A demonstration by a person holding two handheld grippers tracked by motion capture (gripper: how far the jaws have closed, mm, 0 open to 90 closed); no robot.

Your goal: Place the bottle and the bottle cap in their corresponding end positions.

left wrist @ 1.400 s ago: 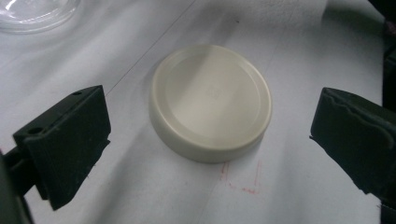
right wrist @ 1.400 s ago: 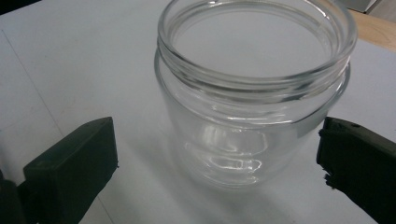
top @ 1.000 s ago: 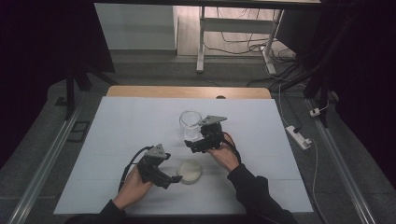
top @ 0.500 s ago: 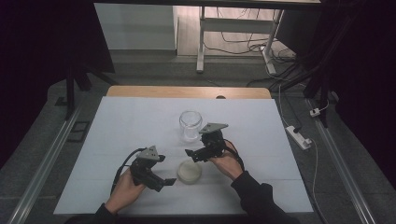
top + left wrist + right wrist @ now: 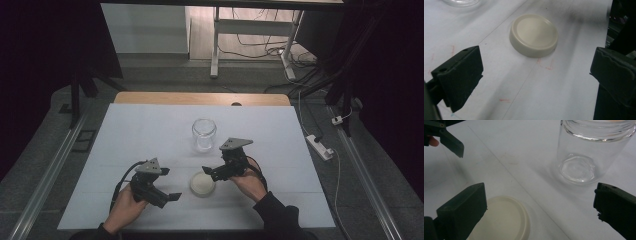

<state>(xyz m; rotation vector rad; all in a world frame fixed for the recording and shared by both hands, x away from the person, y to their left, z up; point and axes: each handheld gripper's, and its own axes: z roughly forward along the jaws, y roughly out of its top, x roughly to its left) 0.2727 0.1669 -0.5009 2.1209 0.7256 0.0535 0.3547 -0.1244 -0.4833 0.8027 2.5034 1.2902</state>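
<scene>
Both jaws wide apart on the left gripper (image 5: 169,198) and the right gripper (image 5: 209,172), neither touching anything. Between them, toward the white table's (image 5: 125,135) near edge, lies the round cream plastic lid (image 5: 202,183); the empty clear glass jar (image 5: 204,134) stands upright mid-table.

Both grippers are black, the left gripper (image 5: 172,196) and right gripper (image 5: 206,171) each topped by a grey three-cornered plate (black cables trail behind); the person's sleeves (image 5: 276,216) are dark
</scene>
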